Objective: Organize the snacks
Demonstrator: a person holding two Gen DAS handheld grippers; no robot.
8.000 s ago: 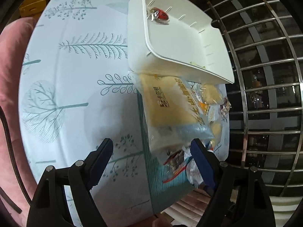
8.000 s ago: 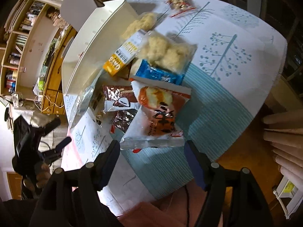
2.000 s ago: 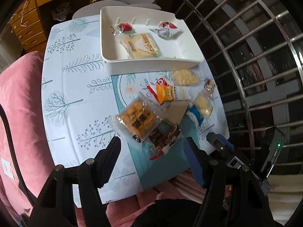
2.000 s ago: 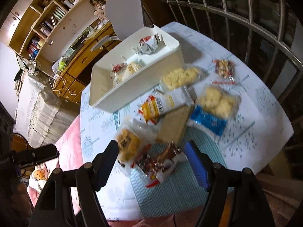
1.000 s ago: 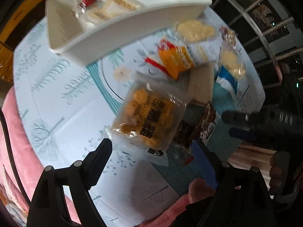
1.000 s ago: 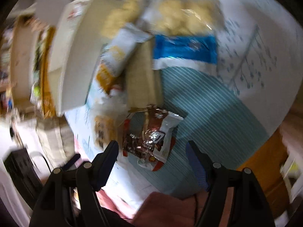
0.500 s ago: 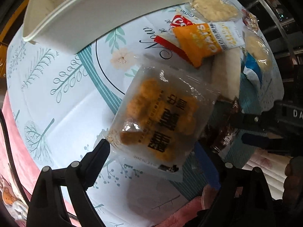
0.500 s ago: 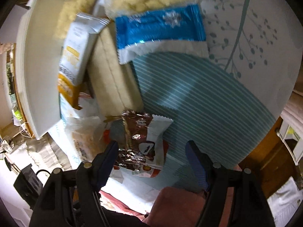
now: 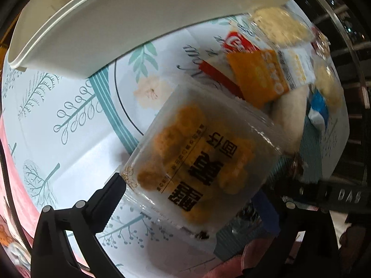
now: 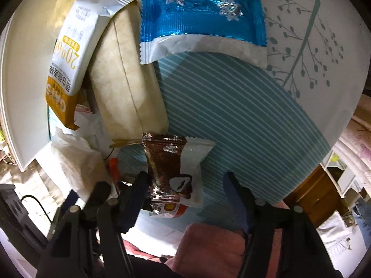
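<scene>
On the bench (image 9: 69,125): patterned cloth, teal trees on pale ground, striped teal patch under the snacks
Left claw (image 9: 192,199): points straight down, jaws opening, spread wide either side of the clear packet; pads not pressing on it
Clear packet (image 9: 197,153): golden-brown pieces inside, black characters on the face, lies flat just below the white bin
White bin (image 9: 129,20): along the top of the left view, a red-wrapped sweet partly visible inside
Right claw (image 10: 185,185): tilted steeply down, jaws closing around the brown snack; one finger (image 10: 139,187) at its edge, the other finger apart from it
Brown snack (image 10: 176,173): brown foil and white wrapper, on the striped patch at the bench's near edge
Beige packet (image 10: 125,78): just beyond the brown snack, end touching it
Blue packet (image 10: 201,18): foil, snowflake print, overlapping the beige packet's far end
Orange-white packet (image 10: 69,51): beside the beige packet, against the bin
</scene>
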